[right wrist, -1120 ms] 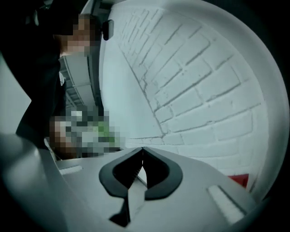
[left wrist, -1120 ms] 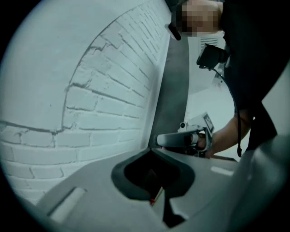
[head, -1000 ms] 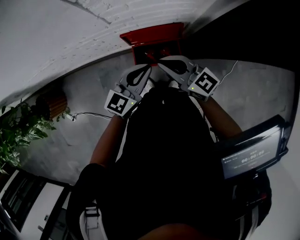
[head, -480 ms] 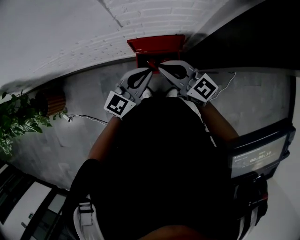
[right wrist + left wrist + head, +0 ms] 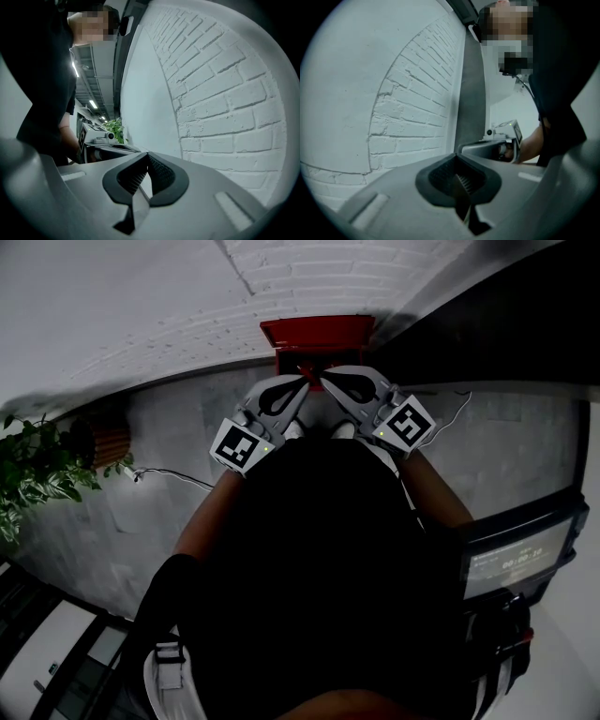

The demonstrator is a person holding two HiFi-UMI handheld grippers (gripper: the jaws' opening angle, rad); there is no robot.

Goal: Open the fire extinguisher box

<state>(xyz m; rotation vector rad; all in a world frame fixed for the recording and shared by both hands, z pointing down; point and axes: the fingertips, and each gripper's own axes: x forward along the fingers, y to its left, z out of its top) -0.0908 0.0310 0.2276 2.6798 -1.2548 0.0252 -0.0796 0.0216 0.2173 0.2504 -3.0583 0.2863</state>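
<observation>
The red fire extinguisher box (image 5: 317,332) stands on the floor against the white brick wall (image 5: 141,315), at the top centre of the head view. Both grippers are held in front of the person's chest, tips close together and pointing at the box. The left gripper (image 5: 302,381) is shut with nothing in it, and so is the right gripper (image 5: 323,379). In the left gripper view the shut left gripper (image 5: 459,176) faces brick wall, with the right gripper (image 5: 501,145) beside it. The right gripper (image 5: 147,173) likewise faces the wall. The box is hidden from both gripper views.
A leafy plant (image 5: 33,474) stands at the left, with a thin cable (image 5: 173,472) on the grey floor near it. A device with a lit screen (image 5: 511,559) hangs at the person's right side. A dark wall runs along the upper right.
The head view has shifted, so the red box now sits a little lower and more central. Both grippers stay shut and side by side, slightly nearer the box.
</observation>
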